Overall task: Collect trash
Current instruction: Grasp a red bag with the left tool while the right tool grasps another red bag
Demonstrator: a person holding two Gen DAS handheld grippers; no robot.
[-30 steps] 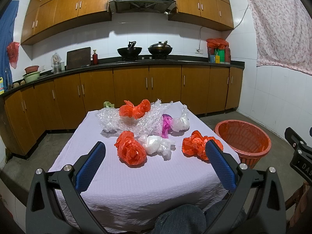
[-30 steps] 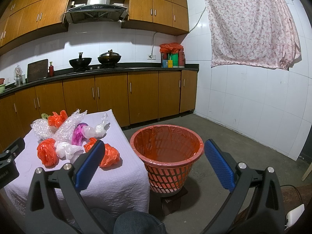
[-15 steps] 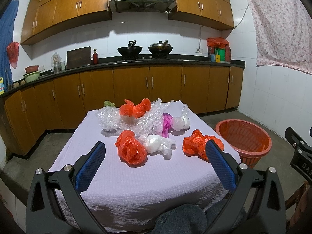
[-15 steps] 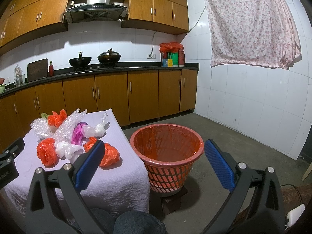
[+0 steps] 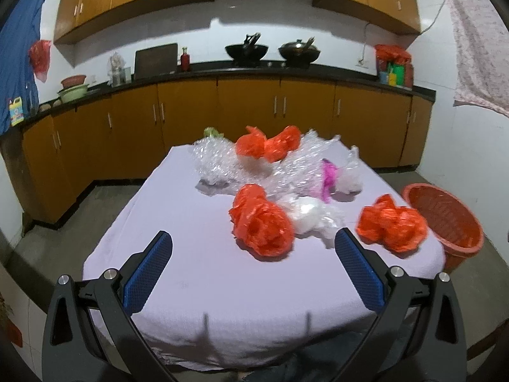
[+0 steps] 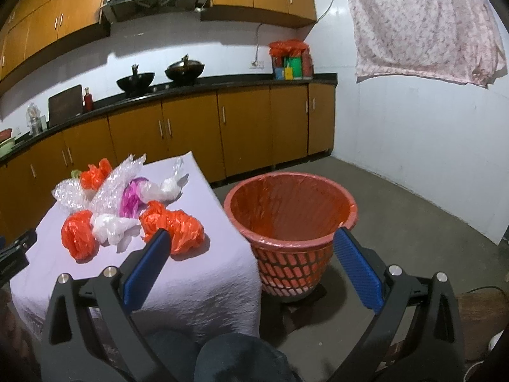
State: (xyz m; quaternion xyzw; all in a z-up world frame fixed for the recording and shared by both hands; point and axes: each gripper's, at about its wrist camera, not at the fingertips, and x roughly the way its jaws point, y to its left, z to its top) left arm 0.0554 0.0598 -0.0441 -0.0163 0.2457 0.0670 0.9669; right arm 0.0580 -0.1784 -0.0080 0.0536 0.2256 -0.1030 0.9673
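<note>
Crumpled plastic trash lies on a table with a pale purple cloth [image 5: 197,280]. Nearest is an orange bag [image 5: 261,222], with a white bag [image 5: 310,215] beside it and another orange bag [image 5: 393,224] near the right edge. Behind lie bubble wrap [image 5: 219,162], a third orange bag [image 5: 270,143] and a magenta bag [image 5: 329,180]. My left gripper [image 5: 253,251] is open and empty, above the table's near part. My right gripper [image 6: 251,251] is open and empty, in front of the orange basket [image 6: 291,222] on the floor, right of the table.
Brown cabinets and a black counter [image 5: 254,67] with woks run along the back wall. A white wall and a hanging floral cloth [image 6: 423,25] stand to the right. Bare concrete floor [image 6: 413,222] lies around the basket. The person's knees [image 6: 241,356] show at the bottom.
Both grippers have moved forward and tilted down. The table and trash now look closer in the left view. The basket looks closer in the right view. Both grippers stay open.
</note>
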